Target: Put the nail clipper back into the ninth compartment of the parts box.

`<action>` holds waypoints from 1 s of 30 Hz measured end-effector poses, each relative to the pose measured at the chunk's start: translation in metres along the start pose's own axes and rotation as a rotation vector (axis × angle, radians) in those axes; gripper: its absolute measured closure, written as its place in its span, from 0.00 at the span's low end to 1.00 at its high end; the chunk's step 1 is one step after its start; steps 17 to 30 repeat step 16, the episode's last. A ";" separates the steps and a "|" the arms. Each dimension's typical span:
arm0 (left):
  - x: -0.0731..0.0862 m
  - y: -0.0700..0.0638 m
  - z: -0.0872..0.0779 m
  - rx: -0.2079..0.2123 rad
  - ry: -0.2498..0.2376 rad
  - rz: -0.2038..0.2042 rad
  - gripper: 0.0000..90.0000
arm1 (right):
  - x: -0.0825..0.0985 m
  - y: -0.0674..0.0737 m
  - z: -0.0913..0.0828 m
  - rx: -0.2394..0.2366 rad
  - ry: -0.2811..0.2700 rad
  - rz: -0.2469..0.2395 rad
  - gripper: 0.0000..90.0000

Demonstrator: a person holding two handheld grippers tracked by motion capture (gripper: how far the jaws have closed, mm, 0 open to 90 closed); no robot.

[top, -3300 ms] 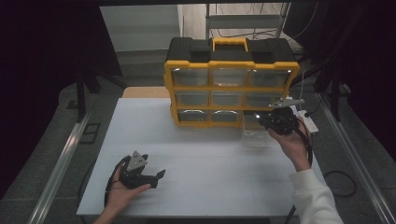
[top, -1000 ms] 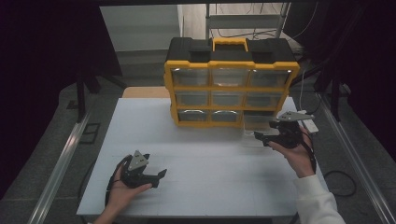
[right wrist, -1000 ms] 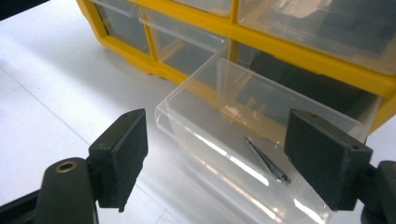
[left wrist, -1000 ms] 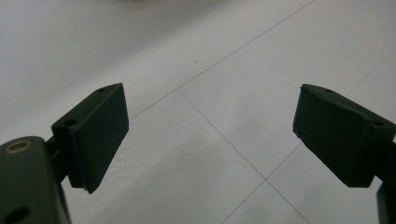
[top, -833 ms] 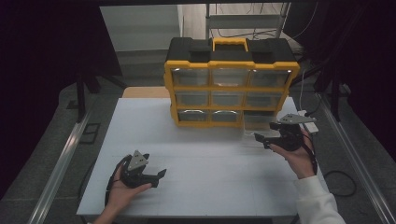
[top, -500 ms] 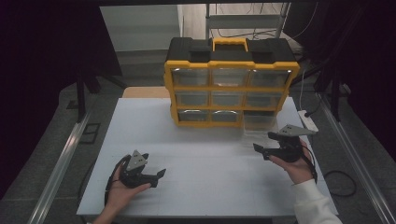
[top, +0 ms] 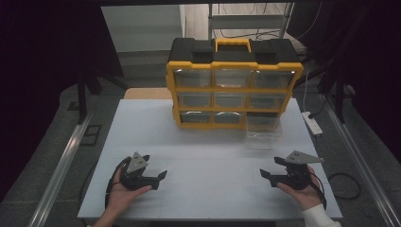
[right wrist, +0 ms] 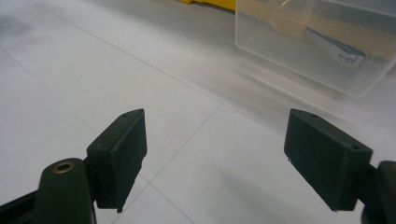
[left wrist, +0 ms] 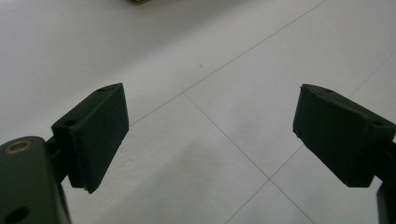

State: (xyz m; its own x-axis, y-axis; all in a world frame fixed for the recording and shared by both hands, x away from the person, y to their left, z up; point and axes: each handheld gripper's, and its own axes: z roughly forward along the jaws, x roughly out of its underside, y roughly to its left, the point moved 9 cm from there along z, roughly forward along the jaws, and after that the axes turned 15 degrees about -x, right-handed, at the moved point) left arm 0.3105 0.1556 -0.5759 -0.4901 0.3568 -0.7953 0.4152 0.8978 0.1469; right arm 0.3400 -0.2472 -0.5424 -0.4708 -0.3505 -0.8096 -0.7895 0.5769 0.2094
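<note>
High view: yellow-and-black plastic drawer cabinet (top: 234, 85) at rear of white surface (top: 208, 156), nine clear drawer slots; lower-right clear drawer (top: 263, 128) pulled forward. Left gripper (top: 153, 169) and right gripper (top: 269, 169) near front edge, well apart.

Left gripper view: jaws wide apart, empty.

Right gripper view: jaws wide, empty; clear drawer (right wrist: 322, 42) holds something tan and metallic, blurred.

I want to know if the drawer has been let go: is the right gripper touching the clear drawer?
Apart. In the right gripper view, the open right gripper has bare white table between it and the clear drawer.
</note>
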 end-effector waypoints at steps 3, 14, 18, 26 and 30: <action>0.000 0.000 0.000 0.001 -0.002 -0.001 0.13 | 0.006 0.002 -0.004 0.006 0.000 0.001 0.24; 0.000 -0.001 0.001 0.004 0.001 0.003 0.12 | 0.008 0.001 -0.004 0.007 -0.011 -0.003 0.25; 0.000 -0.001 0.002 0.005 0.001 0.002 0.12 | 0.007 0.000 -0.004 0.009 -0.011 -0.002 0.24; 0.000 -0.001 0.002 0.005 0.001 0.002 0.12 | 0.007 0.000 -0.004 0.009 -0.011 -0.002 0.24; 0.000 -0.001 0.002 0.005 0.001 0.002 0.12 | 0.007 0.000 -0.004 0.009 -0.011 -0.002 0.24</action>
